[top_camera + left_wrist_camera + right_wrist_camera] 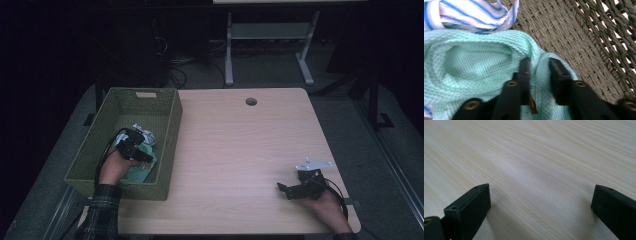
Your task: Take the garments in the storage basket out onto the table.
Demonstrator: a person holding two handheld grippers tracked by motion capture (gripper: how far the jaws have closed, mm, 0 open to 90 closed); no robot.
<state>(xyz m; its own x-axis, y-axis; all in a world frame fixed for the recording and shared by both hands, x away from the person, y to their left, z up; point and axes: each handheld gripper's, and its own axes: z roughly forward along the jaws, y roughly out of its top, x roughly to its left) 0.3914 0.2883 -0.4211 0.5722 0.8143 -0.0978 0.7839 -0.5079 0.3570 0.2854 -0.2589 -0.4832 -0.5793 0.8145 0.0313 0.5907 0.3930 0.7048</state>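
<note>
Fingers (524,75) of left gripper (539,75): two, pinching one mint cloth (474,67) fold inside one woven basket (574,37); one striped cloth (474,12) beyond. Right gripper (539,202) fingers: two, spread over desk (536,157).

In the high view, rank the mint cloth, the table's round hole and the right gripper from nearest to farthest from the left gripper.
1. Mint cloth: pinched by the left gripper, inside the basket.
2. Round hole: at the table's far edge.
3. Right gripper: on the table's near right side.
</note>
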